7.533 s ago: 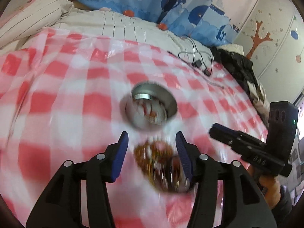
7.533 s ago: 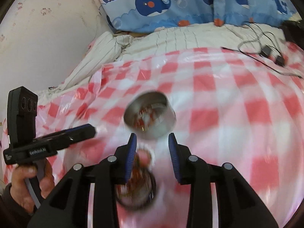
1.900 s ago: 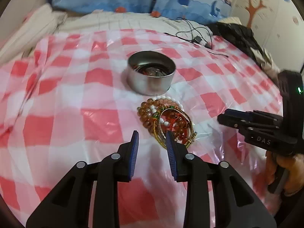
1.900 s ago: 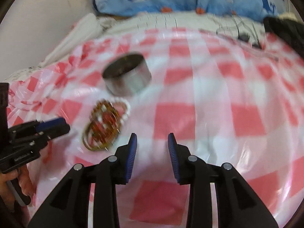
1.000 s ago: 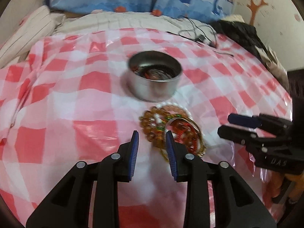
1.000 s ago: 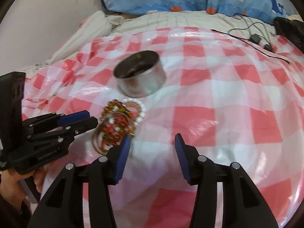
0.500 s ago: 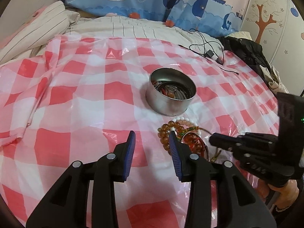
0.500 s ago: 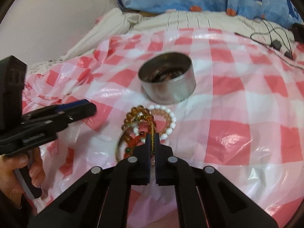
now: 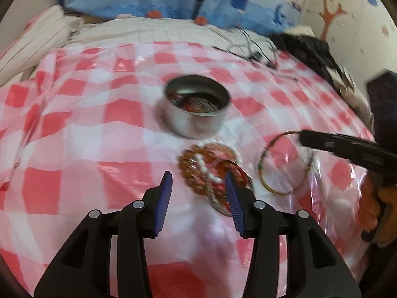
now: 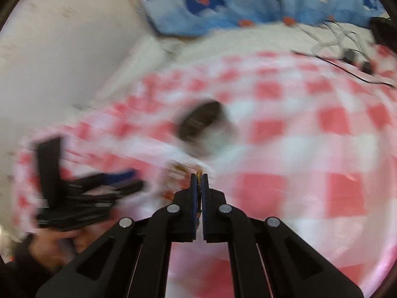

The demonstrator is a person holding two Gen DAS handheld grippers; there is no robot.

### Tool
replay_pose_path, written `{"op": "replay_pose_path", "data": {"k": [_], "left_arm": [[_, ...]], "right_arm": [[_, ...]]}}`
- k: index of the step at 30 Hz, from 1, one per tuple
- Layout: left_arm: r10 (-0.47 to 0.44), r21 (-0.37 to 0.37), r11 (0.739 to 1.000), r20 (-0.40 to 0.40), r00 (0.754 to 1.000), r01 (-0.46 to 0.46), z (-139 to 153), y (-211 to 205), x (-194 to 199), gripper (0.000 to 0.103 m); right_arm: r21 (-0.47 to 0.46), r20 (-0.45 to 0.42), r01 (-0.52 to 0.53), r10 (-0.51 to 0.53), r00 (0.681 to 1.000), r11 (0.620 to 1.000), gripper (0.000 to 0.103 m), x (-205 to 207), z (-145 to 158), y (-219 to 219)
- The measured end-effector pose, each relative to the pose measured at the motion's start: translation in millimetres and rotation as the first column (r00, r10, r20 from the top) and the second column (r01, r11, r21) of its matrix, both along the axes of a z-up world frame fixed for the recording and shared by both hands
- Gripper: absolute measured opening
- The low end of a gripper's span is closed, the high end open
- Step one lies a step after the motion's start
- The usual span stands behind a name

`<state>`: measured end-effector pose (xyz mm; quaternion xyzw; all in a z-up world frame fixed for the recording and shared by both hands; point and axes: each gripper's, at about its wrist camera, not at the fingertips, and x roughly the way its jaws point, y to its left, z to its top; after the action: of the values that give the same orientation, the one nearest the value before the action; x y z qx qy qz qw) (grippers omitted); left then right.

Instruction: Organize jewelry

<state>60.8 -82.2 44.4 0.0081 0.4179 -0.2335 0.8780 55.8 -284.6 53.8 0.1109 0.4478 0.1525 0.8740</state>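
A round metal tin [image 9: 197, 108] with jewelry inside sits on the red-and-white checked cloth [image 9: 82, 134]. In front of it lies a pile of amber, white and red bead bracelets [image 9: 211, 166]. My left gripper [image 9: 198, 193] is open and empty, just short of the pile. My right gripper [image 9: 301, 137] is shut on a thin gold bangle [image 9: 282, 164], which hangs lifted to the right of the pile. In the blurred right wrist view the right gripper [image 10: 198, 177] pinches the bangle [image 10: 198, 173] edge-on, with the tin [image 10: 204, 128] beyond.
The cloth covers a bed. A blue whale-print pillow [image 9: 173, 0] and striped bedding [image 9: 32, 42] lie at the back. Black cables [image 9: 250, 47] and dark clothing [image 9: 310, 49] lie at the far right.
My right gripper, shut on the gold bangle, has lifted it off the bracelet pile and swung right. My left gripper has opened wider and moved closer to the pile.
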Motion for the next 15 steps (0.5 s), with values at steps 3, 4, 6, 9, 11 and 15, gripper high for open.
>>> {"op": "replay_pose_path", "data": {"k": [3, 4, 6, 9, 11, 15], "left_arm": [[-0.029, 0.069, 0.997, -0.010, 1.000, 0.029, -9.5, -17.5, -5.7, 0.042], [-0.029, 0.084, 0.996, -0.014, 0.999, 0.030, -12.2, -20.0, -6.5, 0.042], [-0.020, 0.083, 0.996, -0.024, 0.999, 0.022, -14.7, -19.9, -6.7, 0.042], [0.008, 0.061, 0.998, -0.031, 0.999, -0.006, -15.1, -14.5, -5.3, 0.042], [0.033, 0.050, 0.998, -0.035, 0.999, -0.031, -15.9, -9.8, -3.1, 0.042], [0.045, 0.070, 0.997, -0.020, 0.999, -0.044, -17.2, -9.6, -1.3, 0.038]], "right_arm": [[-0.078, -0.078, 0.041, -0.047, 0.996, 0.996, 0.006, 7.6, -17.1, -4.7], [-0.112, -0.082, 0.051, -0.061, 0.995, 0.992, 0.007, 8.1, -19.0, -4.1], [-0.134, -0.074, 0.054, -0.065, 0.995, 0.990, 0.020, 7.6, -18.1, -3.6], [-0.164, -0.053, 0.058, -0.068, 0.996, 0.985, 0.037, 4.6, -16.1, -1.9], [-0.177, -0.059, 0.055, -0.066, 0.996, 0.983, 0.037, 4.1, -19.4, 0.7], [-0.185, -0.074, 0.053, -0.068, 0.995, 0.981, 0.038, 5.7, -27.8, -0.8]]}}
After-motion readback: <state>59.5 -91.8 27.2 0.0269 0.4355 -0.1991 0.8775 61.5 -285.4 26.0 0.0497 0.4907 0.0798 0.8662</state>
